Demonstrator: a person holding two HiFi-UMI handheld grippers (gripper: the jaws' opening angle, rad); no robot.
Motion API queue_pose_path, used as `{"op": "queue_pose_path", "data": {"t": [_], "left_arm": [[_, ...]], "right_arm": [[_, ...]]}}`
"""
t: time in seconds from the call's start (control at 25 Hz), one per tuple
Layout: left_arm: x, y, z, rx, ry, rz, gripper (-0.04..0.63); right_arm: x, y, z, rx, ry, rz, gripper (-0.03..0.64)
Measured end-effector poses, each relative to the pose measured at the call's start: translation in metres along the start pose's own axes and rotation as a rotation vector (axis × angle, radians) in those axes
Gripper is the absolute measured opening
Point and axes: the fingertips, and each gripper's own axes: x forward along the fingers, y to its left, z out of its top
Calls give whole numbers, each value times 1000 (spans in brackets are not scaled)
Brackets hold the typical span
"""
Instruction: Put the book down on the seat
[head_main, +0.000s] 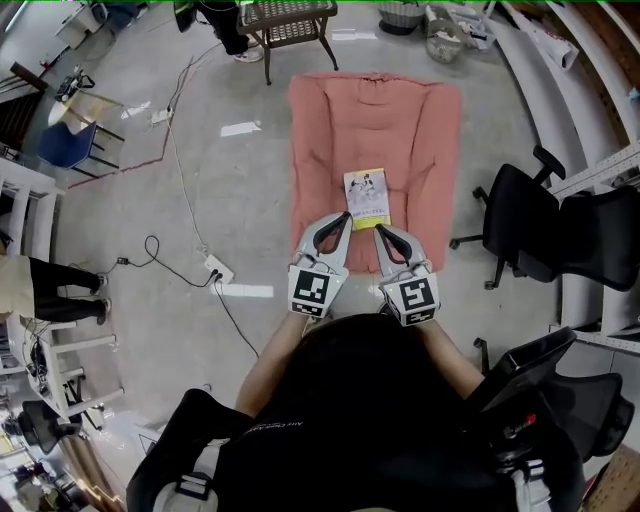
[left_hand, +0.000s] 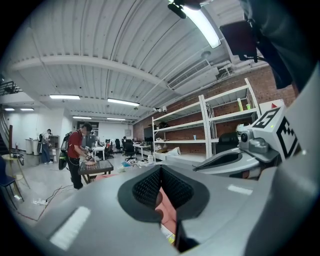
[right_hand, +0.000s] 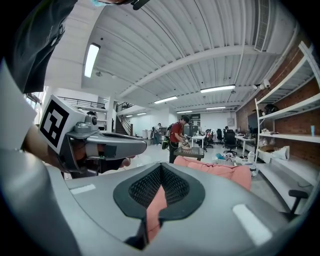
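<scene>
The book (head_main: 366, 198), with a white and yellow cover, lies flat on the pink cushion seat (head_main: 330, 130) spread on the floor. Just below the book's near edge, my left gripper (head_main: 343, 216) and right gripper (head_main: 381, 231) hover side by side, both shut with nothing in them. In the left gripper view the jaws (left_hand: 161, 172) meet at the tips, and the pink seat and a sliver of yellow book (left_hand: 171, 239) show through below. The right gripper view shows its shut jaws (right_hand: 161, 170) pointing over the seat (right_hand: 220, 171).
Black office chairs (head_main: 530, 225) stand right of the seat, with shelving behind them. A wicker table (head_main: 290, 20) stands beyond the seat's far end. Cables and a power strip (head_main: 215, 268) lie on the floor at left. A person (right_hand: 176, 137) stands at that table.
</scene>
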Motion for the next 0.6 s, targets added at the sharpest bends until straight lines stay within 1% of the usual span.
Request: {"op": "queue_pose_path", "data": {"t": [0.32, 0.6], "left_arm": [[-3, 0, -1, -1, 10, -3, 2], [-13, 17, -5, -9, 14, 11, 2]], "right_arm": [[1, 1, -4, 5, 18, -2, 9], [12, 16, 0, -1, 21, 8, 9]]}}
